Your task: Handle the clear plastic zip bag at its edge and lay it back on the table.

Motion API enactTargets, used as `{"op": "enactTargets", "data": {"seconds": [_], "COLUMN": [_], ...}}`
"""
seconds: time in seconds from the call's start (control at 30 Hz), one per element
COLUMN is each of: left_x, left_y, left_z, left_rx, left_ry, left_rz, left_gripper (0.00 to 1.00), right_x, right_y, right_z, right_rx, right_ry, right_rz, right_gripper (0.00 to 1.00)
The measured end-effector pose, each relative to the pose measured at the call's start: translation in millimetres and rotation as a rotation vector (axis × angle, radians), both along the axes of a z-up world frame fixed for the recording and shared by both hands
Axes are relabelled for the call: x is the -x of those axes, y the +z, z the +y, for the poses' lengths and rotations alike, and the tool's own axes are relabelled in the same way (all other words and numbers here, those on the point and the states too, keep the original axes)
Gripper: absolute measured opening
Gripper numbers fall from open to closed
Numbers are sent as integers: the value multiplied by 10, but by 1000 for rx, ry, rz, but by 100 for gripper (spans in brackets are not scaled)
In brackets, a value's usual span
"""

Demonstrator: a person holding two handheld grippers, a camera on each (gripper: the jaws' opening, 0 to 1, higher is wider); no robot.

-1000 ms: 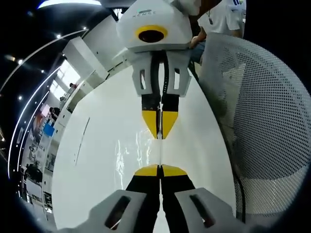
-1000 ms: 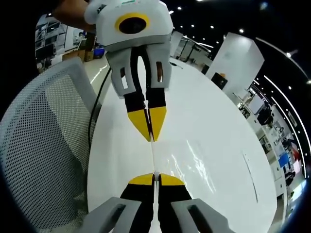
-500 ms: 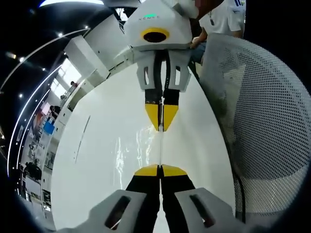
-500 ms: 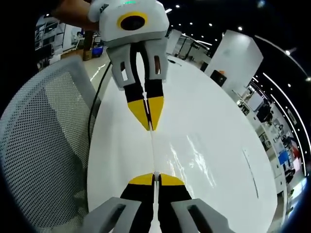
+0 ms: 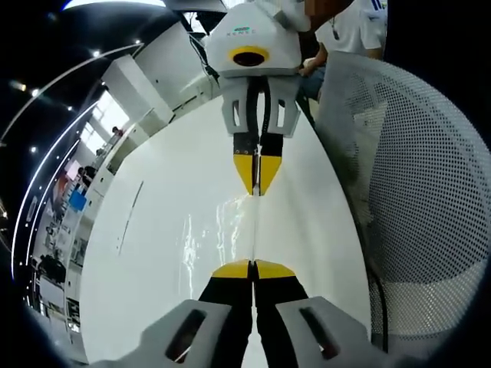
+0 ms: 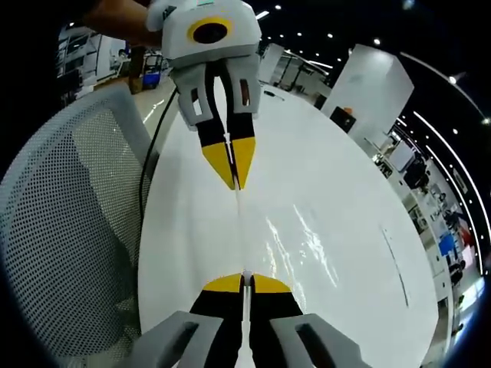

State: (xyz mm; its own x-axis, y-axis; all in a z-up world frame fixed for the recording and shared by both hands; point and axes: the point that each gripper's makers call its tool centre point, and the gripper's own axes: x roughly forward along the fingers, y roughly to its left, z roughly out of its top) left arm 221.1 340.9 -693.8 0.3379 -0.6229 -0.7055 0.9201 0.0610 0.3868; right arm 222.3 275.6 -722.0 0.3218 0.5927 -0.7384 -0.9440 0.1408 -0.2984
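The clear plastic zip bag [image 5: 222,234] hangs stretched between both grippers above the white table [image 5: 153,253], its film showing as glare streaks. My left gripper [image 5: 252,264] is shut on one end of the bag's edge. The right gripper [image 5: 258,190] faces it from above in the left gripper view, shut on the other end. In the right gripper view the bag [image 6: 295,245] runs as a thin edge line from my right gripper [image 6: 246,276] up to the left gripper [image 6: 234,184], both with yellow tips pressed together on it.
A grey mesh office chair [image 5: 414,192] stands close beside the table, also seen as the chair [image 6: 69,230] in the right gripper view. A person in a white shirt [image 5: 349,27] is behind the table. A hand [image 6: 115,19] holds the left gripper.
The two grippers have drawn farther apart, each looking smaller and higher in the other's view. The bag edge between them is pulled longer and tauter. Both stay shut.
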Motion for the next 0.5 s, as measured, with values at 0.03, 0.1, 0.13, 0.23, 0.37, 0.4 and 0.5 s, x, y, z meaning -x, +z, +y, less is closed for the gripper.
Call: {"op": "enactTargets", "data": {"seconds": [0.03,0.1,0.13,0.23,0.37,0.4,0.5], "left_x": [-1,-4,-6,-13,-22,-22,-25], "left_y": [1,6,6,9,6,7,1], "left_z": [1,1,3,7,23,25,40], "left_rx": [1,0,0,0,-4,-5,-7], "left_ry": [0,1,1,2,5,6,9], "left_rz": [1,0,-1,-2,-5,-6,-5], "left_gripper": [0,0,0,0,0,0,0], "right_x": [-12,-18,-19,-21,-20,-19,-18], "right_y": [-1,-2,-2,-5,-11,-12,-13], "right_z": [-4,-15,-21,-35,-59,-63,-77], "right_rx": [1,2,2,2,1,2,4], "right_ry": [-1,-2,-4,-7,-14,-14,-16], "right_rz": [-1,-2,-1,-2,1,0,1], "right_gripper": [0,0,0,0,0,0,0]}}
